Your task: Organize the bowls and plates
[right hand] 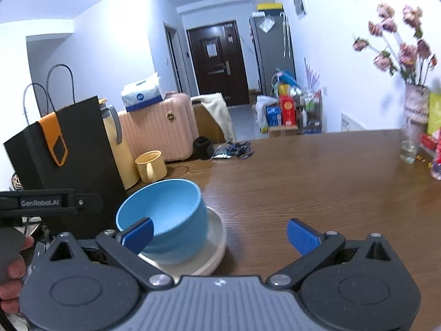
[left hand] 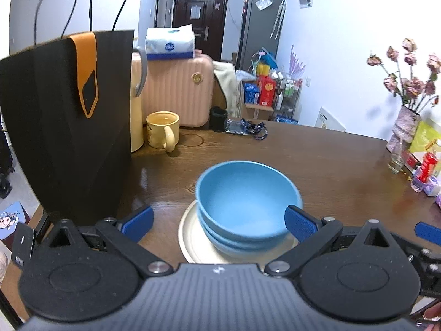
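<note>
White walls (right hand: pixel 115 44) enclose the room, brightly lit from the upper left of the right wrist view. At the top centre stands a dark brown door (left hand: pixel 202 16), with a tall grey cabinet (left hand: pixel 260 27) to its right. A pink suitcase (left hand: pixel 176 88) sits left of centre, beyond the brown wooden table (right hand: pixel 317 179) that fills the lower half. Pale grey floor (right hand: pixel 242 121) shows below the door.

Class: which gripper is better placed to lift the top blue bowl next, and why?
Left. The left gripper is open around the blue bowls on the plate; the right gripper is beside them.
</note>
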Tool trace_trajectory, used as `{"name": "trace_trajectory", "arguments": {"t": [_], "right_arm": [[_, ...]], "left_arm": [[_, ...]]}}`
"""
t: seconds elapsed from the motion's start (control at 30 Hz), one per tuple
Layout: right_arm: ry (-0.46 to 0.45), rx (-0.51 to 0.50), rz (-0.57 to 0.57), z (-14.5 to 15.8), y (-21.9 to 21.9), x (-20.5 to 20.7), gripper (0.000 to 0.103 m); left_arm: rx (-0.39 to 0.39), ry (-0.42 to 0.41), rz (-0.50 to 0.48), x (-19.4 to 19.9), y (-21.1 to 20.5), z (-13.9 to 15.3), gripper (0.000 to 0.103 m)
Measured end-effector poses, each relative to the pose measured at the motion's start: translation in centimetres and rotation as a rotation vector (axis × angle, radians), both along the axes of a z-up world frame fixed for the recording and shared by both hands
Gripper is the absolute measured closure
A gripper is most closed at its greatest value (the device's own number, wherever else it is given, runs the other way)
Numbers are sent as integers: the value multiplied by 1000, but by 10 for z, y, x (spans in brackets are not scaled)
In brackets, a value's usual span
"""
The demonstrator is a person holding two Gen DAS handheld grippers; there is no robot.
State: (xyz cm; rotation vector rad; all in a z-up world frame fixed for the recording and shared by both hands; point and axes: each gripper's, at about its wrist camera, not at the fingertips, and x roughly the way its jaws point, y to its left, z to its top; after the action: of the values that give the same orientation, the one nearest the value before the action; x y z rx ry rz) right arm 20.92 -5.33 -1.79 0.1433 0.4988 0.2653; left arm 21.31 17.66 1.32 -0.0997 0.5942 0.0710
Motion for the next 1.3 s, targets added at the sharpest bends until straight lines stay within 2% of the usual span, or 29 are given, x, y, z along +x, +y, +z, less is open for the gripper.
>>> {"name": "trace_trajectory", "arguments": {"t": [0.17,0.47,0.6,0.93,1.3], "right_arm": [[-35,-22,-9,-1,-41,-42,0],[-14,-23,-53,-15,-101,-110,0],[-10,-23,-46,-19,-114,-132,0],[-55,-31,-11,-17,-120,-164,0],[-70,-23,2,-16,-127,-173,0]], "left_arm": [[7,-41,8,-46,-34,-2,0],[-2,-42,8,-116,-86,-17,0],[-5,-29,7,-140,-98,-24,0],[3,-34,10,-177,-117,-27,0],[11,-46,9,-188,-127,-27,0]]}}
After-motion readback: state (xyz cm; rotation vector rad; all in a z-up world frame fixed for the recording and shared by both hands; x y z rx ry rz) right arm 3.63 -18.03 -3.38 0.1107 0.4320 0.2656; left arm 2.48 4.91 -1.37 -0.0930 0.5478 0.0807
